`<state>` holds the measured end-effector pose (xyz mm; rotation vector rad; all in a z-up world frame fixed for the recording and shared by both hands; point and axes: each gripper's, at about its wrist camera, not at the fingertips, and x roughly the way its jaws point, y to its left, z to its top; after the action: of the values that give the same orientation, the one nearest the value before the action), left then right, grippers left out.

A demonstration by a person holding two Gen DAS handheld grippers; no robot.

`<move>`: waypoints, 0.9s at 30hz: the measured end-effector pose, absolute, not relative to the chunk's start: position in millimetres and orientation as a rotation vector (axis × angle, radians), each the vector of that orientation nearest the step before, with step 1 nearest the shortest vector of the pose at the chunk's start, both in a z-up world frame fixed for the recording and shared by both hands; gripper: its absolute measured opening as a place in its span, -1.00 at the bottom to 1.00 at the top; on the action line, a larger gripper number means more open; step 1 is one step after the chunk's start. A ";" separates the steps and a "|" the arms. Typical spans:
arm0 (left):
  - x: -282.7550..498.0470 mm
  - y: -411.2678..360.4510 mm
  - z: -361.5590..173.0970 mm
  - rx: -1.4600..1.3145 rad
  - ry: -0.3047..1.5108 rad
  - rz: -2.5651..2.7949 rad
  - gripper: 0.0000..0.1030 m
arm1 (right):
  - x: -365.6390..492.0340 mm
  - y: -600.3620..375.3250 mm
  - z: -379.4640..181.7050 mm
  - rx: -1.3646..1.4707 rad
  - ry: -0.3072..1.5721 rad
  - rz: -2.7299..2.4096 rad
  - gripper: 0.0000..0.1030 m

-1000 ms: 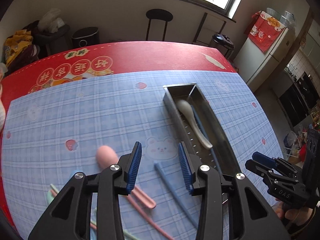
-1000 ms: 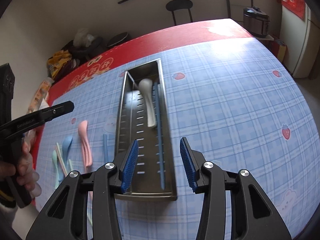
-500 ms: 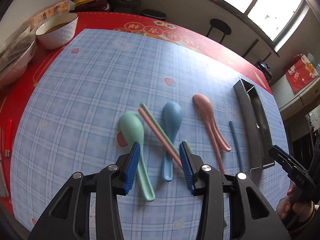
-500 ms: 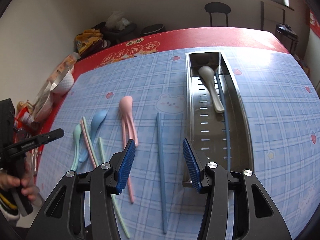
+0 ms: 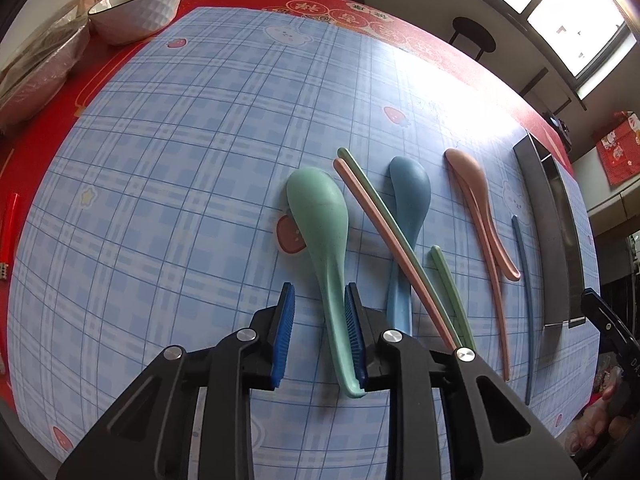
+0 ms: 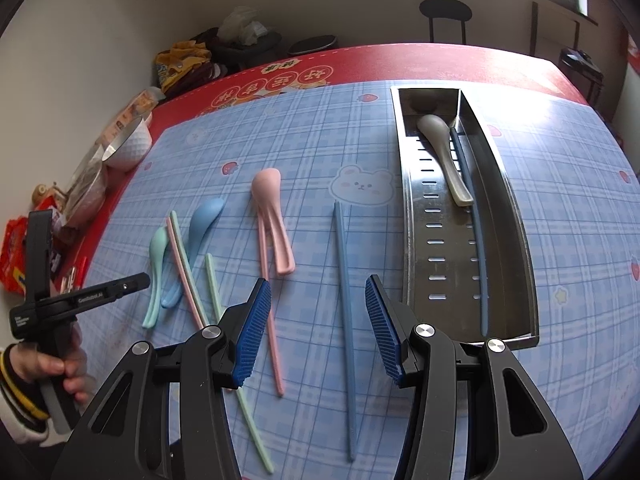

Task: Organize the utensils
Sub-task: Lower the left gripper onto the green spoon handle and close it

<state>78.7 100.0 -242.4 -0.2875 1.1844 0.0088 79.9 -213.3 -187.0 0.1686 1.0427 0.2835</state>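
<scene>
My left gripper [image 5: 320,304] is open, its jaws low on either side of the handle of a green spoon [image 5: 320,216], which lies against the right pad. Beside it lie pink and green chopsticks [image 5: 384,232], a blue spoon [image 5: 410,196], a pink spoon [image 5: 476,200] and a blue chopstick [image 5: 524,280]. My right gripper [image 6: 318,292] is open above the blue chopstick [image 6: 344,280], which lies between its jaws. The steel tray [image 6: 508,184] at the right holds a grey spoon [image 6: 444,152] and a blue chopstick [image 6: 476,240].
A white bowl [image 5: 136,8] and wrapped dishes [image 5: 36,68] stand at the table's far left on the red cloth. A red object [image 5: 10,216] lies at the left edge. A stool [image 6: 444,12] and clutter stand beyond the table.
My left gripper has swung from the tray to the loose utensils and come down around the green spoon's handle. My right gripper has moved left from over the tray to the blue chopstick.
</scene>
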 end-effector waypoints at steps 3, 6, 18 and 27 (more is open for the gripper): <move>83.3 95.6 -247.5 -0.249 1.194 0.014 -0.55 | 78.9 -217.2 -187.8 0.173 1.044 0.274 -0.06; 86.1 94.9 -248.8 -0.261 1.188 0.009 -0.55 | 77.5 -220.0 -188.8 0.177 1.047 0.268 -0.06; 100.8 93.1 -250.6 -0.272 1.181 -0.036 -0.55 | 79.3 -226.3 -194.7 0.194 1.062 0.254 -0.06; 104.3 88.3 -251.0 -0.243 1.167 -0.052 -0.55 | 80.8 -227.3 -194.9 0.192 1.070 0.251 -0.06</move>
<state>104.3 88.3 -251.0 -0.2429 1.1673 -0.0518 80.8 -227.3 -194.9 0.1919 1.0695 0.2513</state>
